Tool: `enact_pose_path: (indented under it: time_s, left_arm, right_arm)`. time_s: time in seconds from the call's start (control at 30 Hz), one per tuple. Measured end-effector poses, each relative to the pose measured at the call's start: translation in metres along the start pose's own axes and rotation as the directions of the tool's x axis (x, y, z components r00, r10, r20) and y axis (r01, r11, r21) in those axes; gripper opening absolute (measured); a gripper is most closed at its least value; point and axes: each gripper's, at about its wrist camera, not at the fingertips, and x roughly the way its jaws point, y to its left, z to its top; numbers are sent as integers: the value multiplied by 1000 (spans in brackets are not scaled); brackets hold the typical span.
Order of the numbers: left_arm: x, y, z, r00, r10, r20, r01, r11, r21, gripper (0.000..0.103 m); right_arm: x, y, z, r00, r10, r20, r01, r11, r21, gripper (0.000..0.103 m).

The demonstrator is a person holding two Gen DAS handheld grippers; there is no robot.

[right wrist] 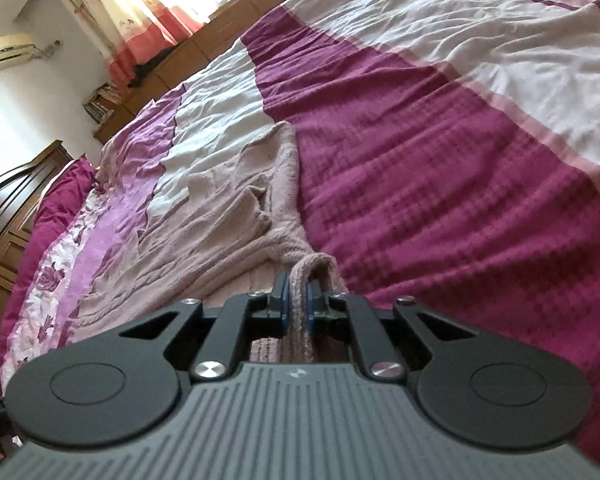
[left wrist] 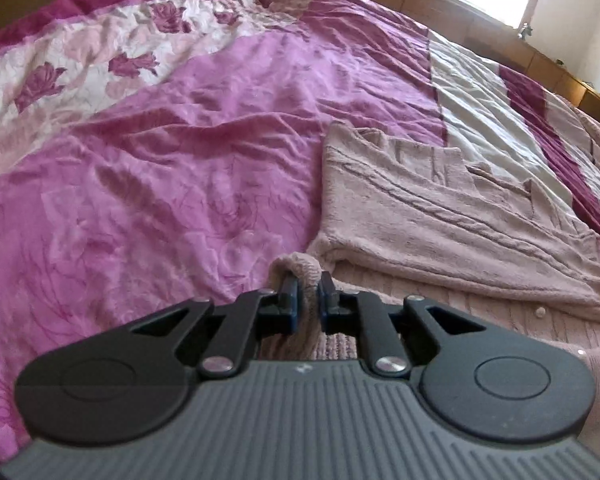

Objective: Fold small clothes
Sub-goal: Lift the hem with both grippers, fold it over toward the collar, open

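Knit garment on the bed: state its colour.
Pale dusty pink knit garment, clearest in the left wrist view.

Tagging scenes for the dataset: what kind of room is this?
A bedroom, most likely. A wide bed under a purple floral quilt fills both views, with a dark wooden headboard at one end, a curtained window behind, and a pale pink knit garment spread on the quilt.
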Motion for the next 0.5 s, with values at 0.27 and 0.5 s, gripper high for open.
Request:
enact_pose_path:
  time_s: [0.27, 0.5]
  left_arm:
    - [-22, -1, -11, 998, -56, -40, 58, 997, 56, 25]
    - [-24, -5, -25, 994, -61, -86, 69, 993, 96, 26]
  right_arm:
    - [-27, 6, -5, 998, 42, -39, -42, 999, -8, 36]
    - [-32, 6, -18, 991, 81, -106, -85, 996, -34, 36]
